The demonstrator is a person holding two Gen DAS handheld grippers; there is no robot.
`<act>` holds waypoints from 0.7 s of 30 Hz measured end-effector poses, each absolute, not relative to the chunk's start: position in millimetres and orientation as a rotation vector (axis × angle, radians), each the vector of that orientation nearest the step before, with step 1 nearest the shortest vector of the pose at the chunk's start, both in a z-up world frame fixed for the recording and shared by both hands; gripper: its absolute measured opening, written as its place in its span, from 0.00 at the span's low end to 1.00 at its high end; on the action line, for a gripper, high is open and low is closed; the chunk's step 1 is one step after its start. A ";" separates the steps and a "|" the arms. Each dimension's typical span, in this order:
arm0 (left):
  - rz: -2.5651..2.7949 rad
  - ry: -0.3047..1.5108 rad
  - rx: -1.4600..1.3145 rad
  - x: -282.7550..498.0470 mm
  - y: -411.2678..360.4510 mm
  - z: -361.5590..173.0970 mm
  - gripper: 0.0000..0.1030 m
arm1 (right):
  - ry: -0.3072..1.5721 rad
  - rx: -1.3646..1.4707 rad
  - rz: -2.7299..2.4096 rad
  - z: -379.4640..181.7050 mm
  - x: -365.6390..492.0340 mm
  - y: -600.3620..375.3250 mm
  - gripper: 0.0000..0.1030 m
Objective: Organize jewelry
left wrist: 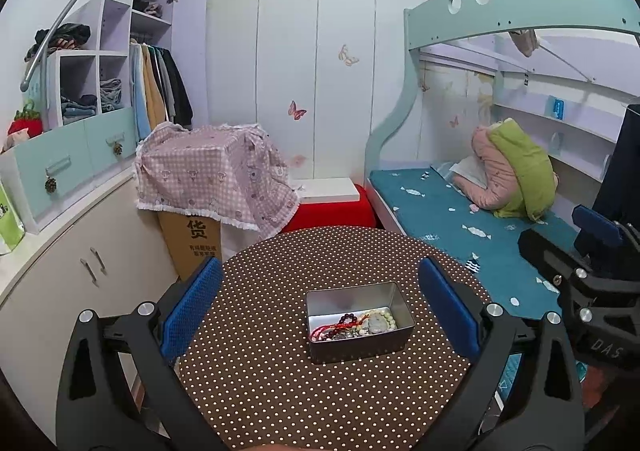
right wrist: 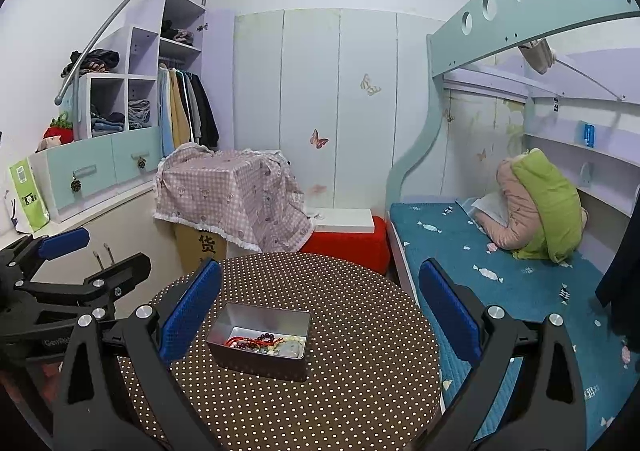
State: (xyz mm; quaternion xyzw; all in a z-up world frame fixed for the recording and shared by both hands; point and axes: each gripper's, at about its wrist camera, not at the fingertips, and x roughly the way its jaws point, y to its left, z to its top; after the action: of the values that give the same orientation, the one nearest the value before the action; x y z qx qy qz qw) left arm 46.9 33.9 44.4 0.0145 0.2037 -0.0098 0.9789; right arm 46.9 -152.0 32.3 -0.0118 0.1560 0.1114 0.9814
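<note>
Both jaws stand spread wide, holding nothing: the left gripper (left wrist: pixel 320 307) and the right gripper (right wrist: pixel 320 311) hover above the near edge of the round brown tablecloth with white polka dots (left wrist: pixel 280 391). Between the left gripper's blue pads sits the open rectangular silver metal tin (left wrist: pixel 358 321), well in from the table's edges, its long axis running left to right, slightly skewed. Inside lie tangled beaded bracelets (left wrist: pixel 354 325), red, dark and pale. Beyond the table stand a checked-cloth-covered cardboard box (left wrist: pixel 208 175) and a teal bed (left wrist: pixel 460 219).
</note>
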 end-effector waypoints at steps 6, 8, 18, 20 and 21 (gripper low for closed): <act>-0.011 0.416 0.021 45.8 36.5 42.0 0.95 | 0.322 -0.032 0.240 30.4 44.9 -147.2 0.93; -0.003 0.423 0.021 46.3 36.3 41.5 0.95 | 0.320 -0.034 0.246 30.7 43.7 -146.3 0.93; -0.006 0.421 0.018 37.8 34.9 40.6 0.95 | 0.326 -0.026 0.235 29.3 41.2 -147.8 0.93; -0.006 0.421 0.018 36.7 34.5 40.5 0.95 | 0.332 -0.024 0.233 28.5 42.0 -148.5 0.93; -0.005 0.421 0.018 36.7 34.0 41.2 0.95 | 0.332 -0.025 0.232 28.4 41.9 -148.5 0.93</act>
State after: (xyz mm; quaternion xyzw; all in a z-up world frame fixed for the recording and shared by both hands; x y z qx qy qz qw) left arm 36.7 34.0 41.2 0.0087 0.2088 -0.0024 0.9779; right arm 41.9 -148.5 28.4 -0.0123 0.1650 0.1152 0.9795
